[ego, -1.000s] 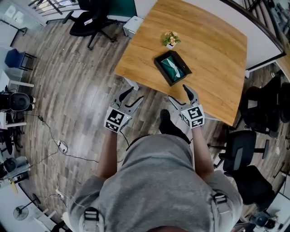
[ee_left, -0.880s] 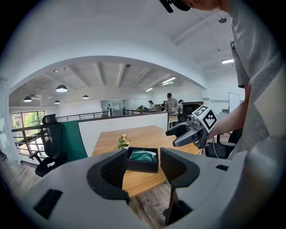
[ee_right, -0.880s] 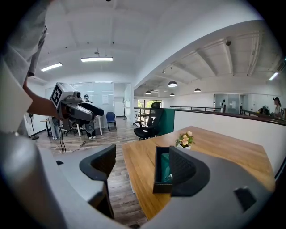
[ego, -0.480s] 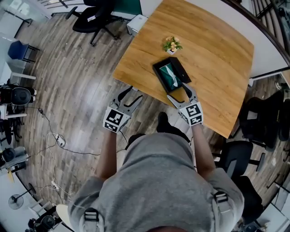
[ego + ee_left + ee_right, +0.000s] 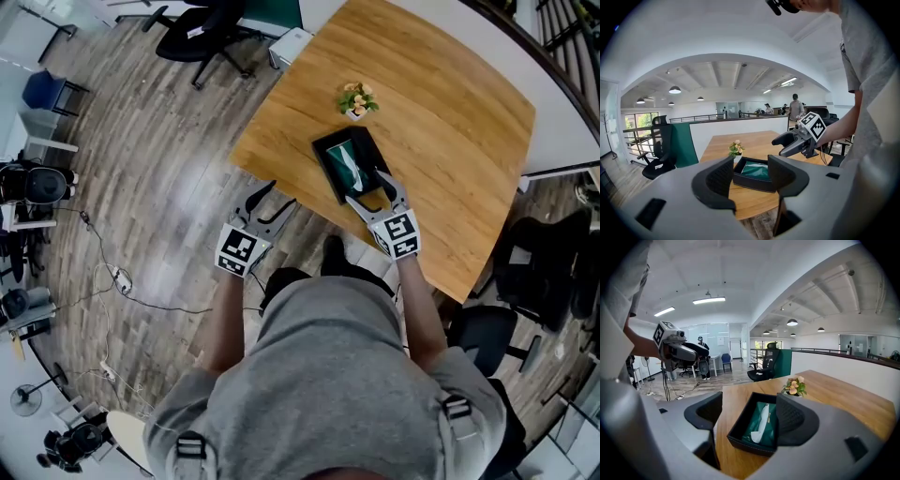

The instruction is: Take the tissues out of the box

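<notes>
Tissue box [image 5: 349, 164] on table [image 5: 450, 103], right claw [image 5: 367, 189] agape

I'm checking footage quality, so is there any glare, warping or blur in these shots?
Head view: fisheye bows the table edges, and a pale glare patch sits on the floor. Left gripper view: black corners, ceiling bent into an arch. Right gripper view: black corners too; the box is crisp.
</notes>
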A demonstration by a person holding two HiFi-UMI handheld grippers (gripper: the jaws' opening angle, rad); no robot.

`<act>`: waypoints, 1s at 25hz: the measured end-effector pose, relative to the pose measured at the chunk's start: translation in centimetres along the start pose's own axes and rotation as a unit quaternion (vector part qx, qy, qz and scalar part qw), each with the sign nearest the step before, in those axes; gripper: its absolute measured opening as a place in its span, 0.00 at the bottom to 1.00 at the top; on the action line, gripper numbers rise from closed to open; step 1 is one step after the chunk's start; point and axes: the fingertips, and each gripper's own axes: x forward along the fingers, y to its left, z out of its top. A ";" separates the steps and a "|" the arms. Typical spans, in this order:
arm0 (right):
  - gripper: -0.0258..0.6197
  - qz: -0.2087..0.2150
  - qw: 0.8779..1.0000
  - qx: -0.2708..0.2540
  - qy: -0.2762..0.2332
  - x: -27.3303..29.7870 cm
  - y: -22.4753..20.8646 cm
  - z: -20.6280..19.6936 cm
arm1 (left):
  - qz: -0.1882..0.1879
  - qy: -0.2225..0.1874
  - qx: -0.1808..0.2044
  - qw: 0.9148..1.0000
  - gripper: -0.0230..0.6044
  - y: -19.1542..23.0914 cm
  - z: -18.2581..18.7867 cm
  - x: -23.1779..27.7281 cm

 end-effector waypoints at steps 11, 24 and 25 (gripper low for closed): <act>0.60 0.015 1.000 0.003 0.008 0.8 -1.3 -1.5 | 0.004 0.010 0.000 1.000 0.42 -0.6 -0.2 2.2; 0.59 0.022 1.000 0.005 0.020 1.8 -1.8 -1.6 | 0.003 0.012 -0.002 1.000 0.42 0.0 0.3 2.8; 0.59 0.021 1.000 0.005 0.023 2.0 -1.8 -1.7 | 0.002 0.014 -0.003 1.000 0.42 0.2 0.2 2.8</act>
